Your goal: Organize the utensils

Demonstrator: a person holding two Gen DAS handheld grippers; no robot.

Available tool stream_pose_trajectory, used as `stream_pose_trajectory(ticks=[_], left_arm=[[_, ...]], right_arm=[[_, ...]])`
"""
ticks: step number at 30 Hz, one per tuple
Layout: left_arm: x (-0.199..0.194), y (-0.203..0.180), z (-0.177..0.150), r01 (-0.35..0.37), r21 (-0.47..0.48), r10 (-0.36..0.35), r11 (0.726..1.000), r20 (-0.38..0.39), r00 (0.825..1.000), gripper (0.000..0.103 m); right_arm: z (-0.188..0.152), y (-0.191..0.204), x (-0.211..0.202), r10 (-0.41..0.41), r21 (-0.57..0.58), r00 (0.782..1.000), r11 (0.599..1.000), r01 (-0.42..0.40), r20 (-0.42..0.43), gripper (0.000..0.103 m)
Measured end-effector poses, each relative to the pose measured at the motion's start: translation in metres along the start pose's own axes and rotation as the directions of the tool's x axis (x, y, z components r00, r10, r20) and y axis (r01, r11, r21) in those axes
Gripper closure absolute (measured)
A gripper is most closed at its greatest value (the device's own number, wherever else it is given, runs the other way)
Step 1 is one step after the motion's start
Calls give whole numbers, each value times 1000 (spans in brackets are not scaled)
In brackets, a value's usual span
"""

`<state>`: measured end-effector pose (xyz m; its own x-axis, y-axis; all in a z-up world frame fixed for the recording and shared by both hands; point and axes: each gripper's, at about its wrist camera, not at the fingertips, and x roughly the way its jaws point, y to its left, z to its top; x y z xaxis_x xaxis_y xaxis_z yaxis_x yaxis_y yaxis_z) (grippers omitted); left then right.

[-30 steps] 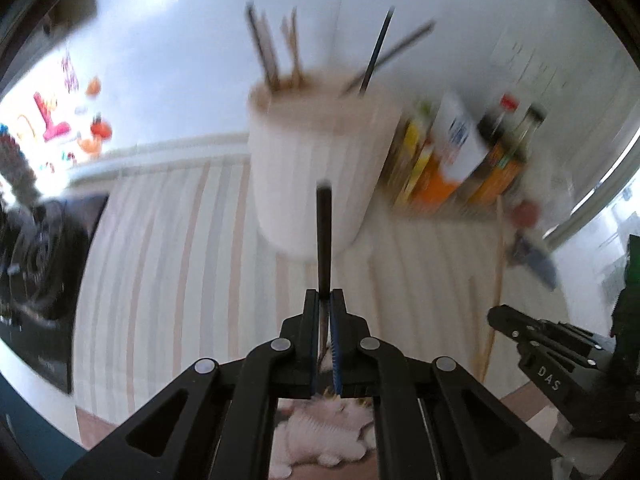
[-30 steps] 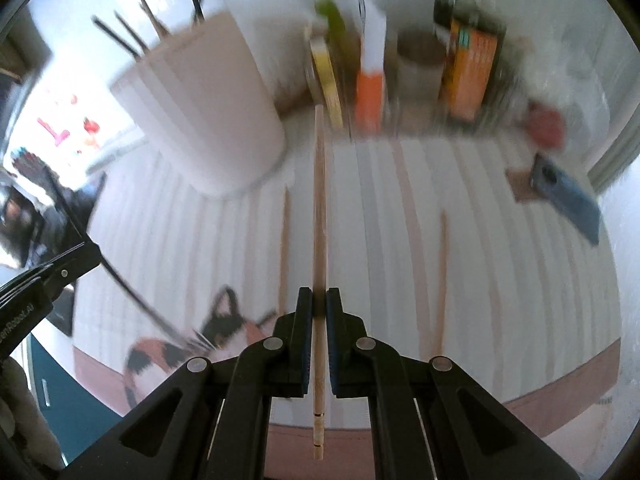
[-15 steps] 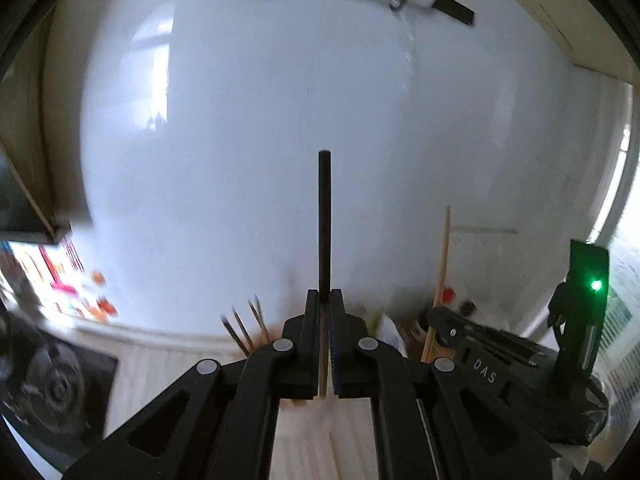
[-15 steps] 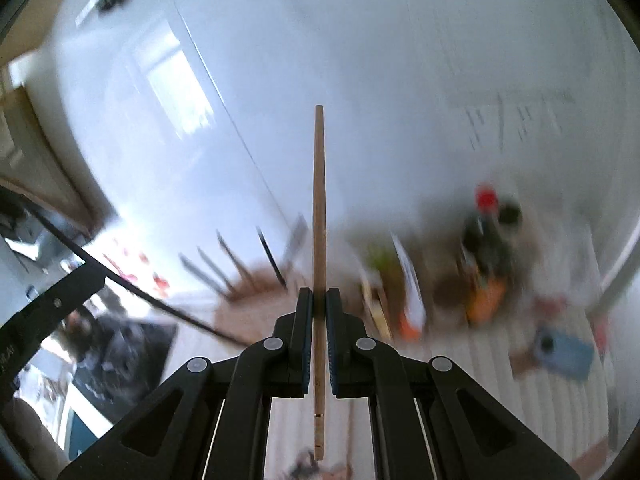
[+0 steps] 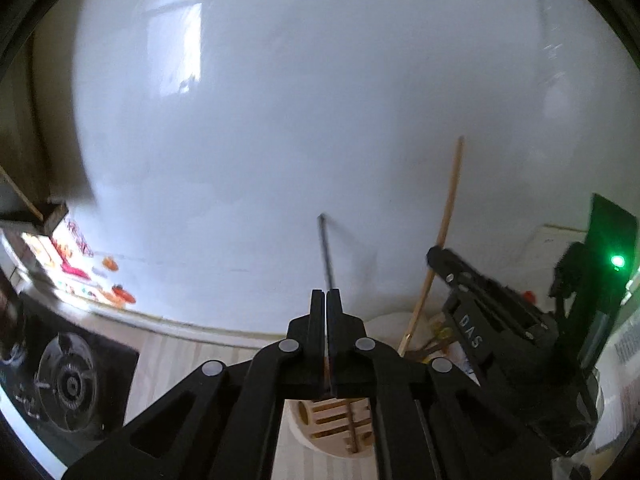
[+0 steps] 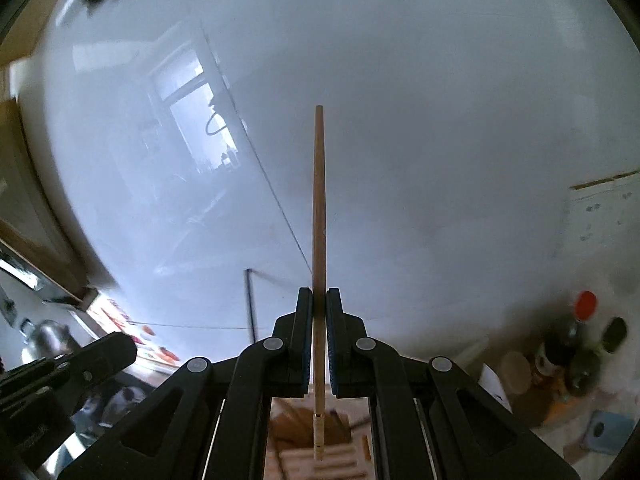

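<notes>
Two black two-finger grippers are held up against a glossy white wall [image 5: 320, 120], each with a single chopstick pinched between its jaws. The landmark is a round white utensil holder with a wooden slotted top [image 5: 340, 428], seen low in the left wrist view, directly beneath the left gripper.

The left gripper [image 5: 327, 300] has its jaws pressed together on a thin black chopstick [image 5: 326, 252]. The stick rises above the fingertips, leaning slightly left, and its lower end shows under the jaws, above the holder's wooden top.

The right gripper [image 6: 319, 300] is clamped on a long, pale wooden chopstick [image 6: 319, 200]. This stick stands nearly upright against the wall, and its lower end hangs below the jaws over a blurred wooden slotted surface [image 6: 320, 440], which may be the holder's top, though it is too blurred to tell. In the left wrist view the right gripper [image 5: 434, 252] sits up and to the right of the holder, with the wooden chopstick [image 5: 444, 232] slanting down toward the holder's right rim.

Right of the holder, against the wall, stands a cluster of dark sauce bottles, one with a red cap [image 6: 586, 306]. Left of the holder lies a black gas stove burner [image 5: 72, 388] on a pale striped wooden counter [image 5: 180, 360].
</notes>
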<state>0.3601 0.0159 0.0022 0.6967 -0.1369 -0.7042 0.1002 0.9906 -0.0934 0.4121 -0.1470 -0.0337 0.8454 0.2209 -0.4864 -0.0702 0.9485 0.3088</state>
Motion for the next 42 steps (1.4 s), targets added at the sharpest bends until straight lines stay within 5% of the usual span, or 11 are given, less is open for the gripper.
stream_pose_trajectory(ticks=[8, 10, 12, 14, 17, 23, 25, 26, 32, 38, 42], left_arm=[[30, 31, -21, -62, -112, 52, 992, -83, 995, 97], [28, 31, -22, -112, -94, 105, 989, -72, 992, 80], [24, 35, -24, -215, -62, 213, 975, -29, 977, 27], [19, 42, -28, -268, -60, 270, 962, 20, 963, 4], [23, 54, -35, -321, -70, 322, 945, 15, 947, 1], [43, 79, -49, -377, -113, 369, 919, -87, 925, 1], [45, 85, -53, -390, -124, 379, 912, -105, 919, 1], [47, 88, -55, -393, -128, 381, 911, -109, 918, 1], [47, 88, -56, -380, -145, 366, 914, -113, 924, 1], [50, 83, -57, -376, -143, 363, 915, -112, 925, 1], [54, 90, -60, -390, -145, 375, 909, -122, 919, 1]], right_arm=[[-30, 14, 35, -8, -105, 1000, 994, 8, -3, 96], [-33, 14, 34, -20, -98, 999, 995, 15, -48, 92], [-33, 7, 25, -11, -51, 998, 999, 8, -55, 65], [-32, 1, 10, 12, -14, 999, 1000, -13, -43, 64], [-30, 8, 10, 118, 12, 984, 993, -118, -131, 64], [-39, 30, 68, 227, 43, 906, 973, -227, -358, 64], [-46, 34, 86, 233, 58, 879, 972, -230, -417, 75], [-49, 36, 88, 235, 49, 882, 971, -235, -408, 95], [-38, 48, 28, 162, -69, 981, 983, -170, -111, 97], [-23, 60, -5, 108, -128, 982, 988, -88, 158, 97], [-39, 67, 10, 69, -151, 970, 988, -34, 233, 97]])
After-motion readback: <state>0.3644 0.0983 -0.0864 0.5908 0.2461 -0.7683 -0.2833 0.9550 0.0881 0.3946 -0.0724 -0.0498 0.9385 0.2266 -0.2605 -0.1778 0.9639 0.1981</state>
